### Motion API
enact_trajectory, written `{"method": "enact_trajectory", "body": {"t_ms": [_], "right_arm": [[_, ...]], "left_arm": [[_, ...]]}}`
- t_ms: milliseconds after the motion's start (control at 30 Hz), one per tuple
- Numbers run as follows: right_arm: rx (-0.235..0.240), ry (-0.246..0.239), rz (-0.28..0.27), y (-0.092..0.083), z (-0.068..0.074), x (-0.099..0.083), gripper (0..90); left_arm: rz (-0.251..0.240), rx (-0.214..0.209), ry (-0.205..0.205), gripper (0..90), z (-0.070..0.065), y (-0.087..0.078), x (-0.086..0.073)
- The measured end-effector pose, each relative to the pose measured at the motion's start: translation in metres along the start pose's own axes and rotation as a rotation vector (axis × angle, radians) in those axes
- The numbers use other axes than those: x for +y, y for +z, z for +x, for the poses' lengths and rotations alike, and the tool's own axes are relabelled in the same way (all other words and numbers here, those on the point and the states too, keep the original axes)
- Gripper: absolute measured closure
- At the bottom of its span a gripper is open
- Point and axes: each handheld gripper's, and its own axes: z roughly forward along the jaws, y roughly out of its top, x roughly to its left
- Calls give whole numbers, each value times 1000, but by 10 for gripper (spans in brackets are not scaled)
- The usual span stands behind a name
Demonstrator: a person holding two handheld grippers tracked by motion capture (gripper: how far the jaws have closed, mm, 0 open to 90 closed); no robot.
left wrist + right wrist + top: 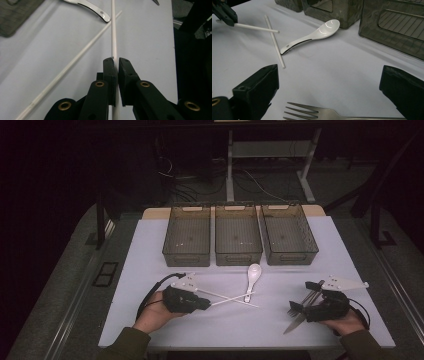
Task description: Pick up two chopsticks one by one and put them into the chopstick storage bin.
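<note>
My left gripper (pixel 207 304) (pixel 117 61) is shut on the near end of a white chopstick (pixel 222 301) (pixel 114 35) that points away to the right. It crosses a second white chopstick (pixel 247 304) (pixel 75 56) (pixel 274 41) lying flat on the white mat. A white ceramic spoon (pixel 253 276) (pixel 317 32) lies just beyond them, bowl toward the bins. My right gripper (pixel 305 300) (pixel 328 90) stands open at the right, with the tines of a metal fork (pixel 312 111) on the mat between its jaws. The right gripper view also takes in the left gripper (pixel 227 15).
Three empty dark mesh bins stand side by side at the back of the mat: left (pixel 186 260), middle (pixel 238 260), right (pixel 292 259). A knife (pixel 294 324) lies by my right hand near the front edge. Dark floor and cables lie beyond the table.
</note>
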Motion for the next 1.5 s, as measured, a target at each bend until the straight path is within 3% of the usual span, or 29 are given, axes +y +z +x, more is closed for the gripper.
{"method": "enact_trajectory", "body": {"t_ms": [367,833,1167,1400,1433,1500], "right_arm": [[0,3,-1,1,0,0,24],[0,8,-2,0,0,0,24],[1,9,-3,0,-1,0,24],[0,12,-3,0,-1,-1,24],[0,12,-3,0,-2,-1,23],[1,14,-2,0,-2,-1,24]], "left_arm": [[-35,49,-37,842,12,-14,14],[-81,128,-64,842,41,-33,49],[-93,224,-115,842,81,-47,71],[-106,327,-161,842,118,-60,85],[-113,357,-177,842,129,-63,87],[-112,374,-185,842,134,-65,87]]}}
